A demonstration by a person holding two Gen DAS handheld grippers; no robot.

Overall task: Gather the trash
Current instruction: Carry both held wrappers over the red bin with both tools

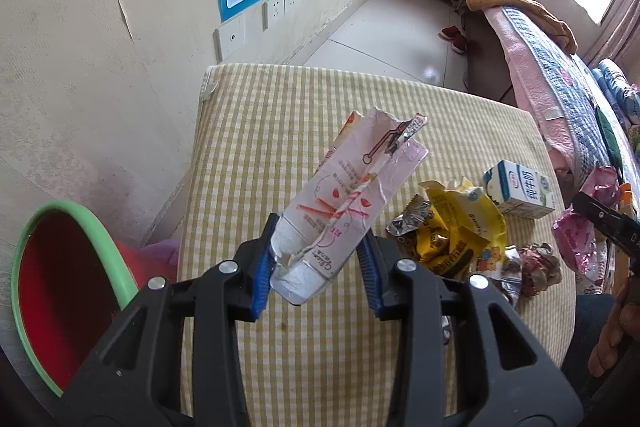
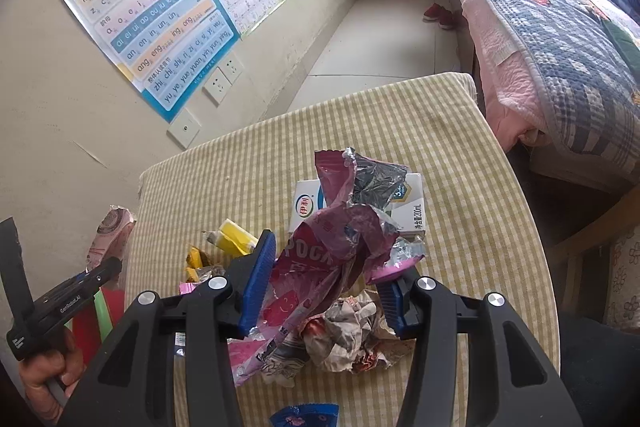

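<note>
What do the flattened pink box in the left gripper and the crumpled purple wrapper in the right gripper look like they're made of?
The pink box looks like thin printed cardboard with a slightly glossy coat: it holds flat panels and sharp fold creases. The purple wrapper looks like metallised plastic film: it crinkles freely and shows a shiny silver inner side.

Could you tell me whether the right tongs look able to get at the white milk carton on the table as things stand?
Probably not yet: the right tongs are shut on a pink wrapper, which hangs in front of the milk carton and covers part of it.
</note>
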